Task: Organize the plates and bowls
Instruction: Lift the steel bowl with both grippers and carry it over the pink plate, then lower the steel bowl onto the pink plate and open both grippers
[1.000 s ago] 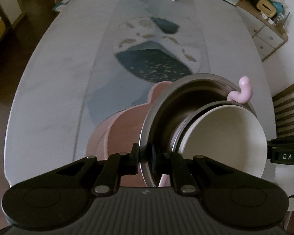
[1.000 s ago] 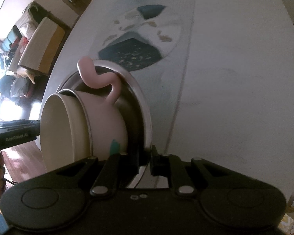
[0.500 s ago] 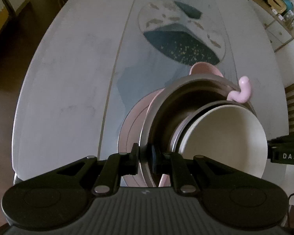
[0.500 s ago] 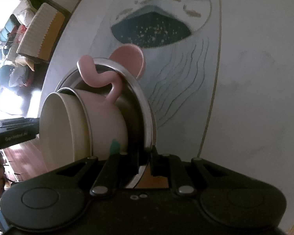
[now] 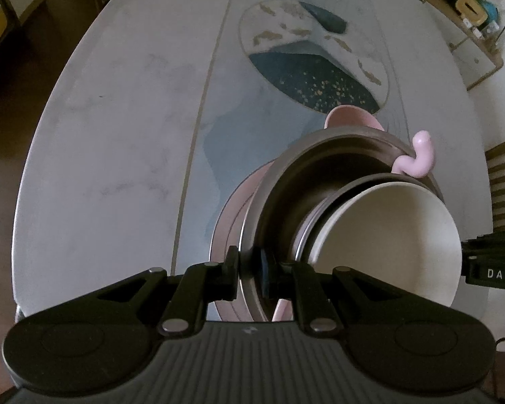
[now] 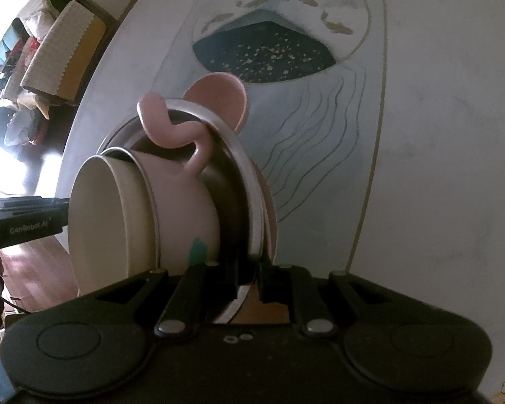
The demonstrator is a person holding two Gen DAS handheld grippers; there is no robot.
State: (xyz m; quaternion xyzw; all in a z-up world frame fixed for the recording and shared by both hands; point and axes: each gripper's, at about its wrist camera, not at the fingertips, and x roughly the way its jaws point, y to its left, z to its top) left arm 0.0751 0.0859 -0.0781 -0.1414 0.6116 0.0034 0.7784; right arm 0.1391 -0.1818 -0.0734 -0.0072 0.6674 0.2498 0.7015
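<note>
Left wrist view: our left claw (image 5: 249,277) is clamped on the near rim of a round stainless-steel bowl (image 5: 323,175), held tilted above the pale grey oval tabletop (image 5: 117,128). Nested inside the steel bowl sits a pink ceramic bowl w/ cream interior (image 5: 387,232) and a curly pink tail-shaped handle (image 5: 417,160). Under the stack we see a flat pink plate w/ a rounded ear tab (image 5: 230,222); whether the steel bowl touches it, we can't tell. The other claw's black body shows at the right edge.

Right wrist view: our right claw (image 6: 249,279) pinches the steel bowl's opposite rim (image 6: 252,202), fingers closed on it. The pink bowl (image 6: 181,208) leans toward the left side, handle (image 6: 171,124) hooked over the steel rim. The pink plate's ear (image 6: 222,97) pokes out behind, near the tabletop's (image 6: 437,134) dark-blue printed motif (image 6: 265,54).
</note>
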